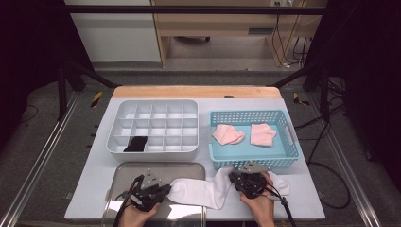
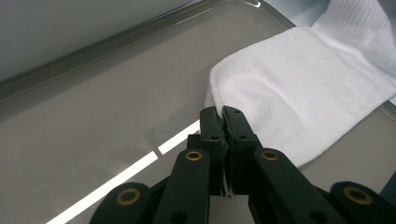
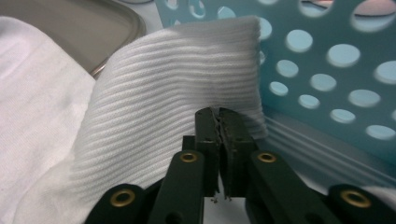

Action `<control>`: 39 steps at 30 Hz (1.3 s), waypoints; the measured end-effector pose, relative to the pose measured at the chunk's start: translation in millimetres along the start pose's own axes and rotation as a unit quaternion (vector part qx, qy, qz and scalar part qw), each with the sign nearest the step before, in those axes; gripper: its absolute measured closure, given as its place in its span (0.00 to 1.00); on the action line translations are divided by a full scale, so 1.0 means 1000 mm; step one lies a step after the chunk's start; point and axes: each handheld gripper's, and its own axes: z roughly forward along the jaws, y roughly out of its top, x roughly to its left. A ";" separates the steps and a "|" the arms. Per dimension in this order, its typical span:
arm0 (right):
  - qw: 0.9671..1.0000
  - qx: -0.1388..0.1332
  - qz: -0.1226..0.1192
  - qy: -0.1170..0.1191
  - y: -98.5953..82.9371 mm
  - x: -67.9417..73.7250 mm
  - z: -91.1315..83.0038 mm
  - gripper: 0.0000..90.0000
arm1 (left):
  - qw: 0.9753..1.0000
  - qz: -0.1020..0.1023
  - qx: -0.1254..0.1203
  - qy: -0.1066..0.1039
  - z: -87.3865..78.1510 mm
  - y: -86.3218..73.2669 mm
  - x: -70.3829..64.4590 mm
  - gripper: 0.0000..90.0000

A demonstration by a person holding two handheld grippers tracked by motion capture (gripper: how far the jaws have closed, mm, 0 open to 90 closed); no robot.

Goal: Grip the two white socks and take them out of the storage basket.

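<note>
High view: the desk (image 1: 94, 189) carries a tray (image 1: 127, 171) at its near edge, where a white sock (image 1: 203, 191) lies half across. Left gripper (image 1: 163, 191) fingers clamp its toe end; right gripper (image 1: 235, 178) fingers clamp its ribbed cuff.

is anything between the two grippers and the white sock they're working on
Nothing visible. The left gripper is closed on the smooth end of the white sock over the grey metal tray; the right gripper is closed on its ribbed cuff beside the blue perforated plastic basket.
</note>
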 end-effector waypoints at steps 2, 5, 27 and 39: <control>1.000 0.010 -0.005 -0.003 0.002 0.002 -0.004 1.00 | 1.000 -0.001 -0.002 0.000 -0.001 0.000 0.000 0.96; 1.000 0.007 0.004 0.000 -0.001 0.001 -0.016 1.00 | 1.000 -0.002 -0.002 0.000 -0.002 0.000 0.001 0.96; 0.999 0.018 0.021 -0.033 -0.007 -0.011 -0.022 0.94 | 1.000 -0.010 -0.005 0.011 0.004 0.000 0.002 0.96; 0.998 0.033 0.048 -0.023 -0.022 -0.015 -0.047 0.80 | 1.000 -0.005 0.004 0.010 -0.001 -0.002 -0.006 0.92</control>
